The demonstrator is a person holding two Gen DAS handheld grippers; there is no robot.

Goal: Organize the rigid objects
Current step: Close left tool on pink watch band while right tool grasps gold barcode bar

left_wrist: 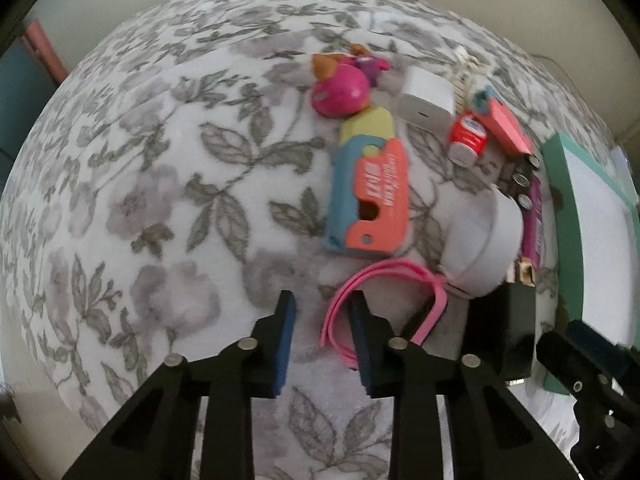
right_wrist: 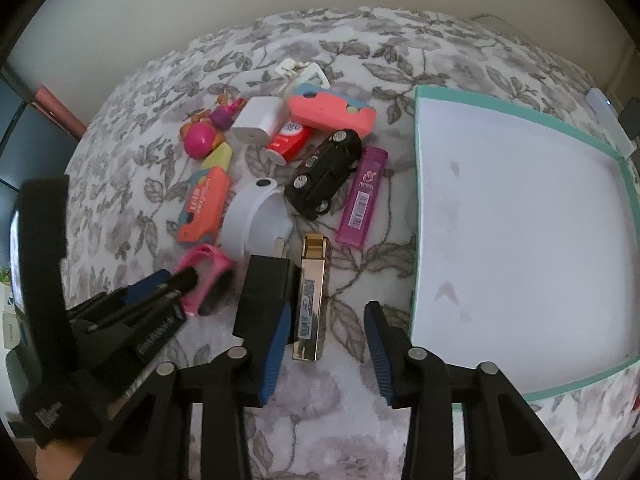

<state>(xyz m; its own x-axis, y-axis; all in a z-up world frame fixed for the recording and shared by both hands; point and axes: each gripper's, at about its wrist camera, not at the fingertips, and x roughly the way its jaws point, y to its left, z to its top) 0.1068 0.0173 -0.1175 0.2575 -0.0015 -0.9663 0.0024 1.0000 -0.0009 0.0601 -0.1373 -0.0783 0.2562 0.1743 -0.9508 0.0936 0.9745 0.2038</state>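
Observation:
Small rigid items lie on a floral cloth [left_wrist: 160,200]. My left gripper [left_wrist: 322,300] points down at a pink loop band [left_wrist: 384,272]. The band's near end lies between the jaws, and cloth still shows between it and the left pad. In the right wrist view, that gripper [right_wrist: 168,284] sits at the pink band [right_wrist: 206,264]. My right gripper [right_wrist: 329,308] stands open over a gold lighter [right_wrist: 310,300], which lies close to its left pad. A black box [right_wrist: 266,288] lies just left of the lighter. The teal-rimmed white tray [right_wrist: 418,200] is at the right.
Behind the band lie an orange-and-blue toy [left_wrist: 372,200], a pink ball toy [left_wrist: 340,94], a white charger [left_wrist: 426,100], a red bottle [left_wrist: 468,136] and a white cup [left_wrist: 480,240]. A black toy car [right_wrist: 326,174], a purple lighter [right_wrist: 362,196] and a coral block [right_wrist: 332,112] lie near the tray.

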